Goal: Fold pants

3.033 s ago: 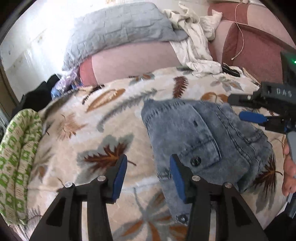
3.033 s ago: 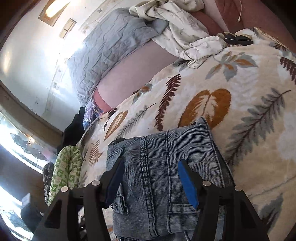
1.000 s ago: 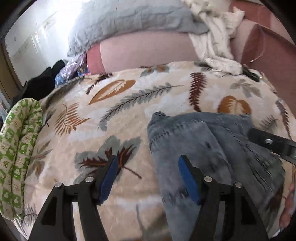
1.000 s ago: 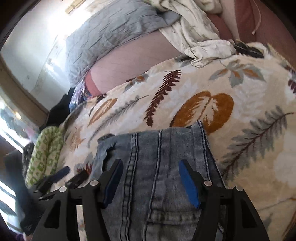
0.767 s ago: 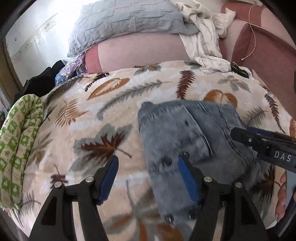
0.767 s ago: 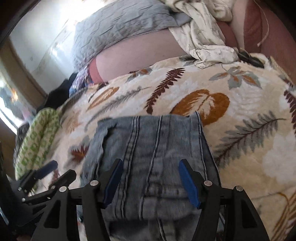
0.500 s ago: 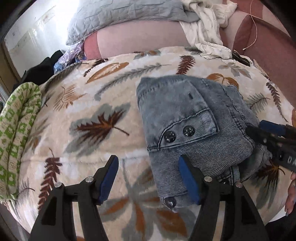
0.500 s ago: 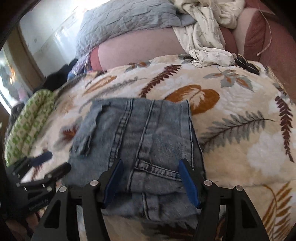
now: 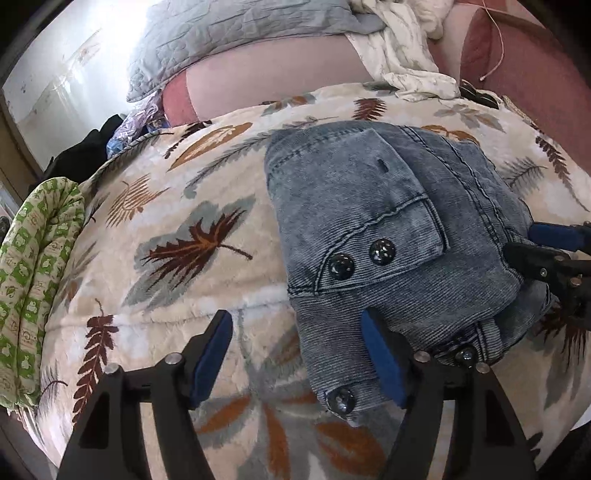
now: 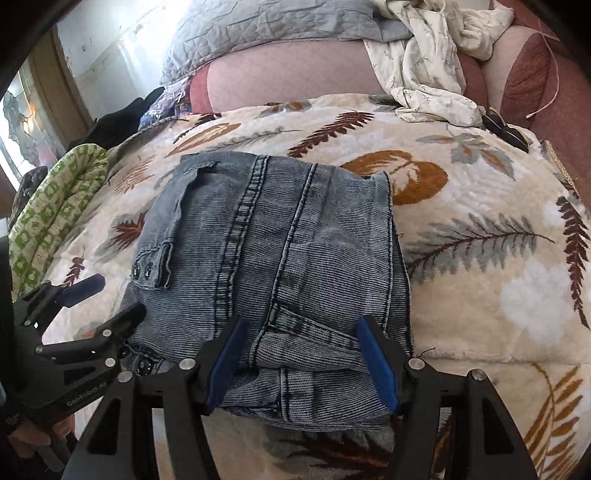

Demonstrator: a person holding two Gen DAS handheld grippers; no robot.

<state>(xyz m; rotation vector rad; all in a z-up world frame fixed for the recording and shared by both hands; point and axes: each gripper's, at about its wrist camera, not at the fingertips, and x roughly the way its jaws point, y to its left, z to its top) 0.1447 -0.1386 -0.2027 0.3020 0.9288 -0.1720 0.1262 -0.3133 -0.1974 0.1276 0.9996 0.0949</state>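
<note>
The blue denim pants (image 9: 388, 236) lie folded into a compact stack on the leaf-print blanket (image 9: 177, 229), a buttoned pocket flap on top. They also show in the right wrist view (image 10: 280, 258). My left gripper (image 9: 295, 354) is open and empty, hovering just before the stack's near left edge. My right gripper (image 10: 301, 360) is open and empty, its fingers on either side of the stack's near edge. Each gripper shows in the other's view: the right one (image 9: 546, 251) at the stack's right side, the left one (image 10: 107, 295) at its left.
A green patterned cushion (image 9: 33, 258) lies at the bed's left edge. A grey quilted pillow (image 9: 236, 33) and crumpled white cloth (image 10: 428, 62) lie at the back. A dark red sofa back (image 10: 528, 74) and a white cable stand far right.
Both grippers have pulled back and risen from the folded pants, so the whole stack is now in view. The pants lie still.
</note>
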